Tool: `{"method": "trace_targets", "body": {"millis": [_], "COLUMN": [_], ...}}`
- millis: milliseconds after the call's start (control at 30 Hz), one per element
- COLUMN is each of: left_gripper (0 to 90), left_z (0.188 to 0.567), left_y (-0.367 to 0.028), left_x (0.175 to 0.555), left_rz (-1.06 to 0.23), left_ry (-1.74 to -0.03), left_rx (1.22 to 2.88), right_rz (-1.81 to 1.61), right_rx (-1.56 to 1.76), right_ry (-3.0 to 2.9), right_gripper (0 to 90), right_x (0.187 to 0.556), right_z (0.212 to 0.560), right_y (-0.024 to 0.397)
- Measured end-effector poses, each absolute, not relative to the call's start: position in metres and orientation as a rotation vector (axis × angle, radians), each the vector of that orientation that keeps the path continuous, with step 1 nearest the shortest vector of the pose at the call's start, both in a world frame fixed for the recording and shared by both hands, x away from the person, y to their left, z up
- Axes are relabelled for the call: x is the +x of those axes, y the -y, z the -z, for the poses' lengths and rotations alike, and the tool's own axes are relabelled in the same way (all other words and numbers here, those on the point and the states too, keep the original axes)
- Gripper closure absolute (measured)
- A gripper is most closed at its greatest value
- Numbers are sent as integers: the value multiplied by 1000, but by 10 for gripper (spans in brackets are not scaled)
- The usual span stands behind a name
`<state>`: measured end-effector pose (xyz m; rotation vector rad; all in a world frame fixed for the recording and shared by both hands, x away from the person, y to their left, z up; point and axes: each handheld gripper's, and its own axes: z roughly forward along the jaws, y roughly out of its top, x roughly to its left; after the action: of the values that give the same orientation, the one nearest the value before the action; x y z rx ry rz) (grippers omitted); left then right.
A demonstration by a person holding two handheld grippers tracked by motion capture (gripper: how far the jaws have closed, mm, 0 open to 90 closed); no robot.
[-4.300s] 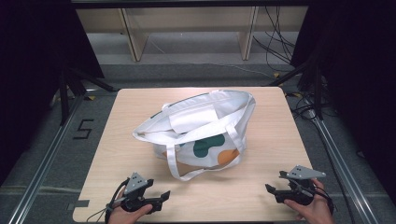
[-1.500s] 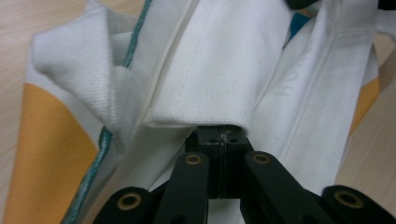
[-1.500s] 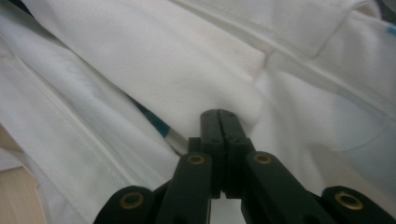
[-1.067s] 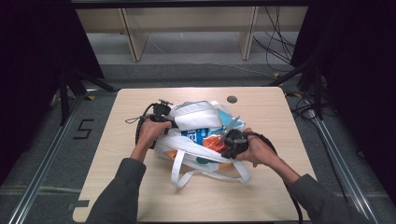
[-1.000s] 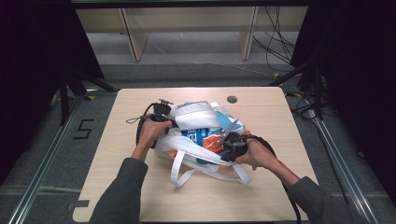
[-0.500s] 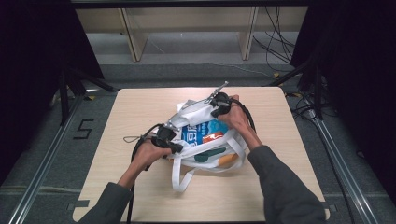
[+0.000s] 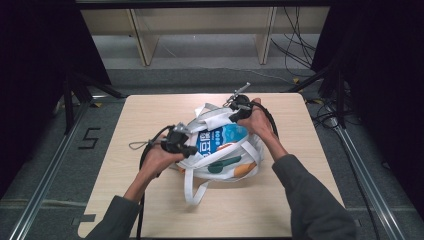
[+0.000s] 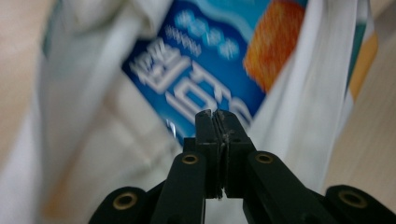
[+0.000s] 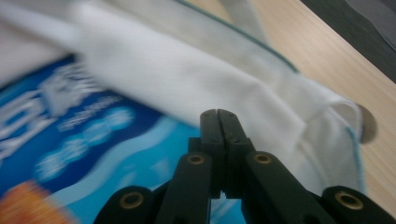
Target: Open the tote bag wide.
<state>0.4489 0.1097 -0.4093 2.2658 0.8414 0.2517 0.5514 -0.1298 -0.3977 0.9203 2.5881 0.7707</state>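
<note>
A white tote bag [image 7: 220, 162] with green and orange print lies mid-table, its mouth spread wide. Inside lies a blue snack packet [image 7: 220, 138] with white lettering, also close up in the left gripper view [image 8: 205, 70] and the right gripper view [image 9: 93, 144]. My left gripper [image 7: 192, 149] is at the bag's left rim, its jaws shut with nothing visible between them [image 8: 217, 114]. At the bag's far rim my right gripper [image 7: 235, 116] hovers over white fabric [image 9: 187, 74] and the packet, jaws likewise pressed together [image 9: 218, 113].
The wooden table [image 7: 150, 110] has dark floor and metal rails around it. The bag's long handles [image 7: 192, 187] trail toward the front edge. A small dark round object [image 9: 368, 123] lies on the table just past the bag's corner.
Over the last second my left hand came from the bag's far left to its near left rim, and my right hand went from the near right to the far rim. The bag's mouth is wider.
</note>
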Motion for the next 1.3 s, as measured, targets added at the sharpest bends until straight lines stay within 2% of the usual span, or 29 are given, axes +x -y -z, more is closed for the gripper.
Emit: {"method": "trace_targets", "body": {"millis": [67, 167, 200, 267, 333, 367, 433, 533, 600, 633, 700, 800, 833, 1000, 1067, 1100, 1133, 1233, 1300], "left_gripper": [873, 878, 880, 891, 894, 895, 895, 893, 892, 886, 884, 860, 861, 892, 893, 894, 894, 894, 894], "left_z": [400, 406, 406, 419, 437, 447, 447, 443, 436, 424, 416, 405, 405, 434, 435, 433, 433, 431, 429], "left_y": [-95, -70, -70, -68, -79, -90, -92, -88, -88, -92, -96, -106, -107, -120, -138, -145, -151, -152, -146], "left_x": [471, 509, 509, 529, 547, 555, 555, 550, 541, 529, 523, 510, 505, 487, 481, 478, 472, 467, 465], "left_rz": [-249, -261, -261, -305, -414, -314, -316, -364, -363, -356, -338, -269, -268, -295, -230, -223, -244, -264, -293], "left_ry": [-864, -953, -953, -1038, -1177, -1274, -1279, -1223, -1188, -1125, -1100, -1064, -1044, -982, -959, -932, -937, -952, -941], "left_rx": [2265, 2294, 2294, 2346, 2383, 2269, 2261, 2298, 2289, 2240, 2213, 2152, 2190, 2479, 2400, 2416, 2393, 2394, 2438], "right_rz": [-792, -711, -711, -721, -729, -713, -766, -740, -721, -813, -849, -852, -822, -630, -481, -311, -327, -374, -350], "right_rx": [854, 714, 714, 703, 700, 675, 701, 717, 664, 662, 663, 658, 722, 897, 935, 890, 967, 1010, 967], "right_ry": [-2655, -2767, -2767, -2789, -2831, -2869, -2871, -2854, -2840, -2773, -2737, -2634, -2593, -2584, -2559, -2547, -2606, -2597, -2564], "right_gripper": [900, 900, 900, 900, 900, 900, 900, 900, 900, 900, 900, 900, 900, 900, 900, 900, 900, 900, 900], "right_x": [532, 494, 494, 479, 464, 446, 434, 432, 437, 445, 449, 480, 496, 549, 556, 562, 566, 566, 563], "right_z": [392, 398, 398, 403, 411, 430, 442, 441, 430, 412, 406, 387, 385, 409, 419, 432, 452, 459, 452], "right_y": [127, 133, 133, 147, 163, 175, 182, 178, 173, 169, 167, 158, 155, 159, 167, 175, 189, 195, 190]}}
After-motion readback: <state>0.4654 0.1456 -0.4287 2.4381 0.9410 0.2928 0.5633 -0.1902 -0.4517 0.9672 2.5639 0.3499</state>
